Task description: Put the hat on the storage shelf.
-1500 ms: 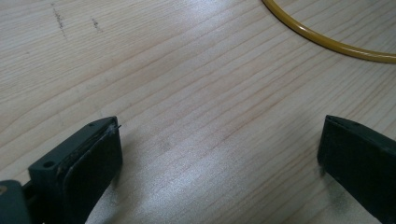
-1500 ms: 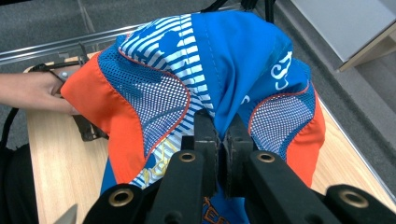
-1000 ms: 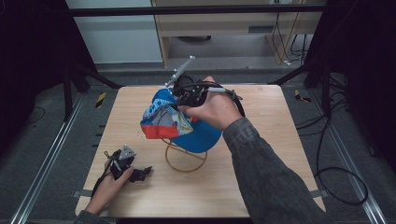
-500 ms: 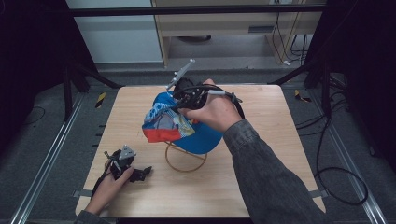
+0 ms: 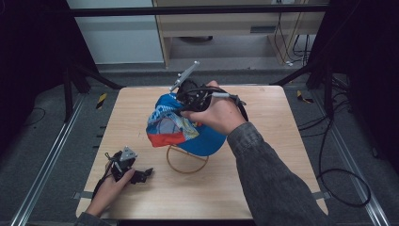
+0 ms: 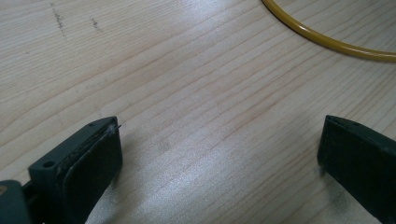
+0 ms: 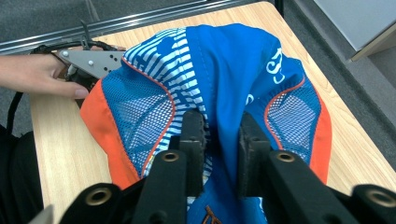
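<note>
Your right gripper (image 7: 219,140) is clamped on a fold of the blue-orange cap (image 5: 181,125), holding it over the yellow ring (image 5: 187,160) mid-desk. Versus a second ago, the cap has barely shifted. Its orange edge faces the desk's left side; your left gripper (image 5: 141,175) rests spread apart near the front-left corner.

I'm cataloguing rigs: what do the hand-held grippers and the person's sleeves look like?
Both are black. The left hand-held gripper has broad flat jaws and a grey three-cornered plate; the right hand-held gripper has black jaws on arms with round holes, a grey plate and a black cable. The right sleeve is dark grey.
</note>
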### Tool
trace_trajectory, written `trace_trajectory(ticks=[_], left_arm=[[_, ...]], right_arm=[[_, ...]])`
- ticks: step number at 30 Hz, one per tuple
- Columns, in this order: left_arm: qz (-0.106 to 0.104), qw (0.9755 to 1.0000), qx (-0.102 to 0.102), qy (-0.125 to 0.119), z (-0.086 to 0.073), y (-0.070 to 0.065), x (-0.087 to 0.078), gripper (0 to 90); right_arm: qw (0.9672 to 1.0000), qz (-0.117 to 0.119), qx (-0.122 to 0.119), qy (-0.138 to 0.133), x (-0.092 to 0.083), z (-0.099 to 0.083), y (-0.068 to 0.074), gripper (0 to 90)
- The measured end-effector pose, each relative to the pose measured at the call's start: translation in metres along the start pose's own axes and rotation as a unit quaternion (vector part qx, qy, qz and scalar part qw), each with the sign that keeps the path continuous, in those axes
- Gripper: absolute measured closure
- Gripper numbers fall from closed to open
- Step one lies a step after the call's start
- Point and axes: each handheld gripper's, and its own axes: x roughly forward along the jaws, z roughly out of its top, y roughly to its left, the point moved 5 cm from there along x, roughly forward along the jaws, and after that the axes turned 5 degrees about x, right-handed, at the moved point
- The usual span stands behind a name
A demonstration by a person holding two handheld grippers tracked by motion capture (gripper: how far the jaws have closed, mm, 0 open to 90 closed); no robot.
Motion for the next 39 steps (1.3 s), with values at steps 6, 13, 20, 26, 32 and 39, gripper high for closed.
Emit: trace_trajectory(ticks=[6, 13, 20, 26, 32, 39], left_arm=[[0.000, 1.0000, 0.000, 0.000, 0.0000, 0.0001, -0.0001, 0.0], [0.000, 1.0000, 0.000, 0.000, 0.0000, 0.0000, 0.0000, 0.0], [0.000, 1.0000, 0.000, 0.000, 0.0001, 0.0000, 0.0000, 0.0], [0.000, 1.0000, 0.000, 0.000, 0.0001, 0.0000, 0.0000, 0.0], [0.001, 1.0000, 0.000, -0.001, 0.0001, 0.0000, 0.0001, 0.0], [0.000, 1.0000, 0.000, 0.000, 0.0000, 0.0001, 0.0000, 0.0]], right_arm=[[1.0000, -0.006, 0.001, 0.004, 0.0008, -0.0014, 0.0001, 64.5], [0.9999, -0.016, 0.003, 0.002, -0.0004, -0.0020, -0.0009, 57.0], [0.9998, -0.016, 0.010, -0.006, -0.0043, -0.0021, -0.0027, 54.2], [0.9998, -0.012, 0.013, -0.005, -0.0050, -0.0021, -0.0023, 50.7], [0.9998, -0.008, 0.016, -0.005, -0.0051, -0.0018, -0.0014, 46.9], [0.9997, -0.007, 0.023, -0.006, -0.0057, -0.0026, -0.0017, 41.2]])
